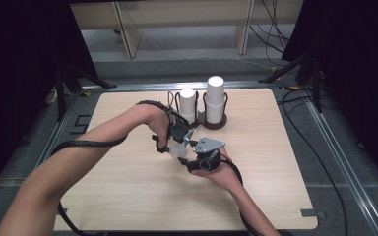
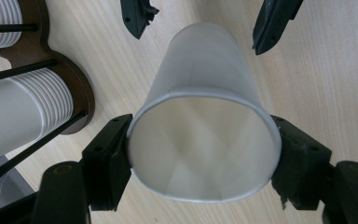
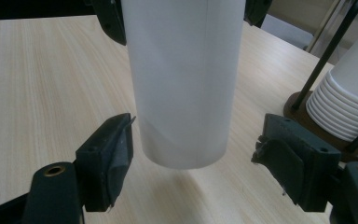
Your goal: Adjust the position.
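White paper cup [image 2: 205,116] held between two grippers.
Left gripper [image 2: 203,154] clamps its rim; right gripper [image 3: 196,158] straddles its base, pads apart.

Matt white paper cup [image 2: 205,93]; pale wood-grain table [image 1: 275,162]; matt black plastic claw pads [image 2: 107,163].

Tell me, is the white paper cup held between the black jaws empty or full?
Empty: the white paper cup shows a bare inside through its open mouth.

Forearms bare, no sleeves. Black tongs in each hand: left tongs [image 1: 177,132], right tongs [image 1: 197,147]. Blocky black jaws with round screw holes. Grey three-cornered plate [image 1: 209,144] atop right unit. Black cables [image 1: 86,143] trailing along arms.
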A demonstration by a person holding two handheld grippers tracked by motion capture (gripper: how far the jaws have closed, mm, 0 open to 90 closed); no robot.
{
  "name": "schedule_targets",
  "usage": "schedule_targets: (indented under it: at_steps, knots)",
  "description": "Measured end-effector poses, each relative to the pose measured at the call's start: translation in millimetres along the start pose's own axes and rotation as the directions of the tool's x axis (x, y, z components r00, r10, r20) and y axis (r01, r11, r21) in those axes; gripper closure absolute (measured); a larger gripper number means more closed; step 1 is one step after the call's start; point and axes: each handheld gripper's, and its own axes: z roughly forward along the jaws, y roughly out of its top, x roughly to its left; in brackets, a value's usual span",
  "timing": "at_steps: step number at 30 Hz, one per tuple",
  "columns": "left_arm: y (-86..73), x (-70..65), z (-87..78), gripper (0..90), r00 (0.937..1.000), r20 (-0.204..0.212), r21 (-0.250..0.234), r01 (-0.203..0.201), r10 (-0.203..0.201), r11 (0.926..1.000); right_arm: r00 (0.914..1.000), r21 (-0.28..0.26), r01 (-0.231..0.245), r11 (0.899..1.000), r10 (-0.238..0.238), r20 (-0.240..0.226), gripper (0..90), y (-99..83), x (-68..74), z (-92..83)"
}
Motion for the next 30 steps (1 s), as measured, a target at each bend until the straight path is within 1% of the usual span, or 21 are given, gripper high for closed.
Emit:
schedule_targets:
  at_steps: [3,4,5,6,7,9,10,11,12,13,14,16,18,21,22,26,27,29,30]
  knots:
    - [0.2,0.3,0.0,29.0,1.0,0.002,0.001,0.0,0.0,1.0,1.0,-0.005,0.001,1.0,-0.001,-0.005,26.6,1.3,0.5,1.1]
    - [0.5,0.6,0.1,29.0,1.0,0.002,0.001,-0.001,0.001,1.0,0.9999,-0.004,-0.012,1.0,0.012,0.0,26.7,1.7,1.5,0.7]
    - [0.7,0.6,0.2,29.1,1.0,0.004,0.001,-0.002,0.002,1.0,1.0,-0.008,-0.009,1.0,0.009,0.0,26.7,2.2,1.6,1.1]
    - [1.0,0.6,0.4,29.0,1.0,0.005,0.002,-0.004,0.004,1.0,1.0,-0.013,0.007,1.0,-0.007,-0.005,26.7,2.6,0.8,2.1]
    - [1.2,0.6,0.4,29.1,1.0,0.004,0.003,-0.005,0.005,1.0,1.0,-0.013,-0.005,1.0,0.005,0.0,26.8,2.8,1.5,2.0]
    - [1.8,0.5,0.3,29.1,1.0,0.004,0.002,-0.005,0.005,1.0,0.9999,-0.02,0.011,1.0,-0.011,-0.002,26.9,3.2,0.7,2.6]
    - [2.0,0.3,0.3,29.0,1.0,0.004,0.001,-0.005,0.005,1.0,1.0,-0.018,-0.007,1.0,0.007,-0.003,27.0,2.9,1.9,2.5]
    - [2.0,0.1,0.3,29.0,1.0,0.006,0.001,-0.003,0.003,1.0,0.9996,-0.028,0.028,0.999,-0.028,0.0,27.1,3.1,-0.1,3.2]
    - [2.0,-0.1,0.4,29.0,1.0,0.008,0.001,-0.003,0.003,1.0,0.9999,-0.017,-0.011,1.0,0.011,-0.004,27.2,2.2,2.3,2.9]
    - [1.9,-0.2,0.5,29.1,1.0,0.009,0.002,-0.002,0.002,1.0,0.9999,-0.016,-0.013,1.0,0.013,-0.007,27.2,1.6,3.0,3.3]
    - [1.8,-0.2,0.6,29.0,1.0,0.009,0.004,-0.003,0.003,1.0,0.9999,-0.021,0.005,1.0,-0.005,-0.011,27.3,1.4,2.2,4.1]
    - [1.5,0.0,0.9,29.0,0.9999,0.009,0.007,-0.004,0.004,1.0,0.9999,-0.018,0.003,1.0,-0.003,-0.012,27.4,1.0,2.4,4.0]
    - [1.3,0.0,1.0,29.0,0.9999,0.011,0.005,-0.003,0.003,1.0,0.9998,-0.028,0.015,0.999,-0.016,-0.008,27.5,1.2,2.0,5.1]
    - [1.4,0.1,0.6,29.0,0.9999,0.011,0.003,-0.003,0.003,1.0,0.9998,-0.023,0.005,1.0,-0.005,-0.018,27.8,1.9,3.2,5.5]
    - [1.5,0.3,0.3,29.1,0.9999,0.011,0.004,-0.003,0.003,1.0,0.9999,-0.019,-0.006,1.0,0.006,-0.015,27.9,1.9,3.7,5.1]
    - [1.9,0.2,0.2,29.1,0.9999,0.013,0.0,0.0,0.0,1.0,0.9999,-0.029,-0.009,1.0,0.008,-0.015,28.1,1.2,3.9,6.6]
    - [2.0,0.1,0.2,29.1,0.9999,0.013,-0.002,0.0,0.0,1.0,0.9999,-0.033,0.002,0.999,-0.003,-0.015,28.2,0.9,3.9,7.4]
    - [2.3,-0.1,0.2,29.1,0.9999,0.01,-0.002,-0.001,0.001,1.0,0.9999,-0.03,0.006,1.0,-0.007,-0.015,28.3,0.4,4.0,7.6]
    - [2.6,0.0,0.1,29.0,1.0,0.009,-0.002,-0.003,0.003,1.0,0.9998,-0.027,-0.001,1.0,0.0,-0.018,28.3,0.1,4.6,7.6]
